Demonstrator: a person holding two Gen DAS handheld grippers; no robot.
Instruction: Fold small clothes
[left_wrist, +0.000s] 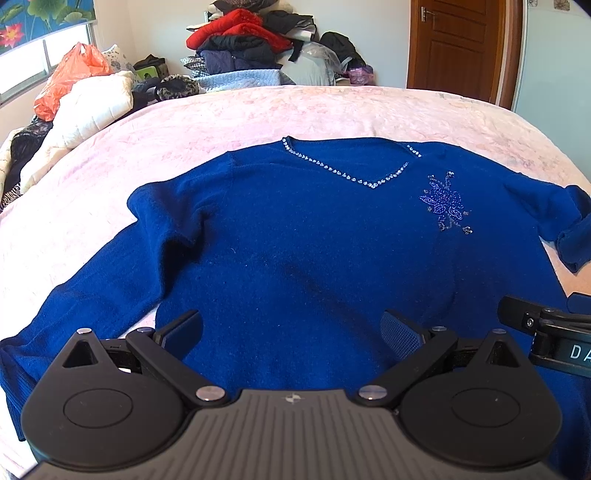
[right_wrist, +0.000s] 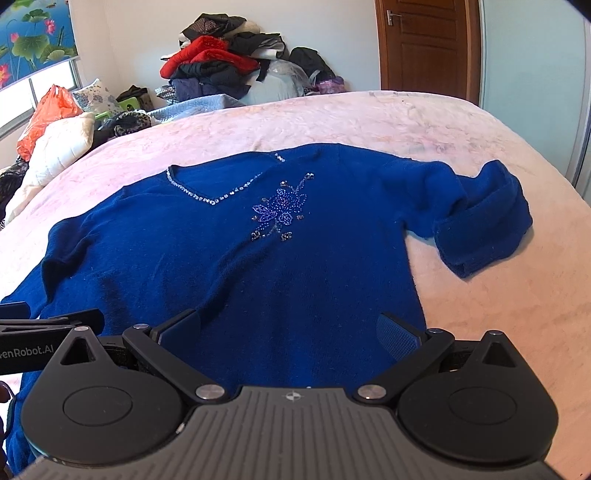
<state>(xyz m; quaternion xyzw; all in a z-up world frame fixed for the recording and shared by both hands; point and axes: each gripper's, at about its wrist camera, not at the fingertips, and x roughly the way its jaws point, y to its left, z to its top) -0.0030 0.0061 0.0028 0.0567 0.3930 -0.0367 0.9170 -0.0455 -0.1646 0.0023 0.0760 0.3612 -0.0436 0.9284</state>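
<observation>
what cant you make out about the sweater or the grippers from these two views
- Blue sweater hem: hidden behind the left gripper body in the left wrist view, and behind the right gripper body in the right wrist view.
- Left cuff: runs to the left wrist view's edge.
- Right sleeve: doubled over itself, so its underside is hidden.

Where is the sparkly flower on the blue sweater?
The sparkly flower sits on the sweater's chest, just right of the beaded neckline in both views.
</observation>
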